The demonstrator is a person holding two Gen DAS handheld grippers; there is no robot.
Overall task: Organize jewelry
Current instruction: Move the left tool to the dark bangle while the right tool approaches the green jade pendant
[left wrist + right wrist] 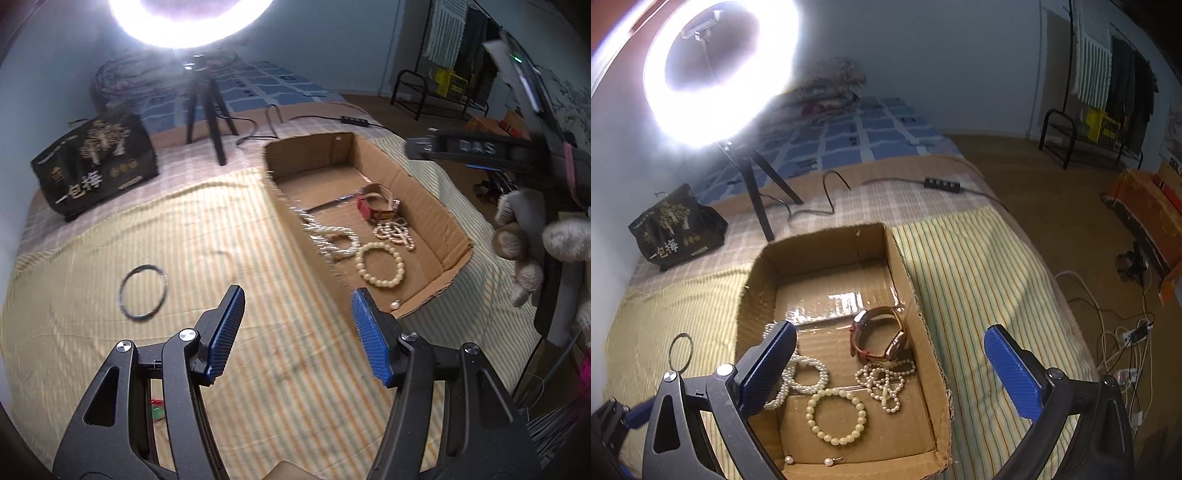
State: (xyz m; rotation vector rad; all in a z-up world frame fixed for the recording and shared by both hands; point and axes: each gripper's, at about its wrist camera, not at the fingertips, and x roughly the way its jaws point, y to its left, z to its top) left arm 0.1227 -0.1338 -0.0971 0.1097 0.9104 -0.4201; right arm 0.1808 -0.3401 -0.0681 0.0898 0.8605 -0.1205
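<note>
My left gripper (298, 295) hangs open over the striped cloth, with nothing between its blue pads. A thin dark ring (143, 291) lies on the cloth to its left. The cardboard box (456, 225) on the right holds a red-strapped watch (376, 201), a pearl necklace (393, 234), a cream bead bracelet (379, 269) and white pearl bracelets (338, 240). My right gripper (891, 330) is open above the box (923, 332), empty. Below it lie the watch (882, 339), bead bracelet (836, 415), necklace (886, 380) and two pearl earrings (831, 461).
A lit ring light on a tripod (210, 110) stands behind the box, next to a black printed bag (96, 162). A cable with a switch (942, 184) runs across the bed. A gloved hand (517, 236) is at the right. The bed's edge drops to a floor with cables (1123, 343).
</note>
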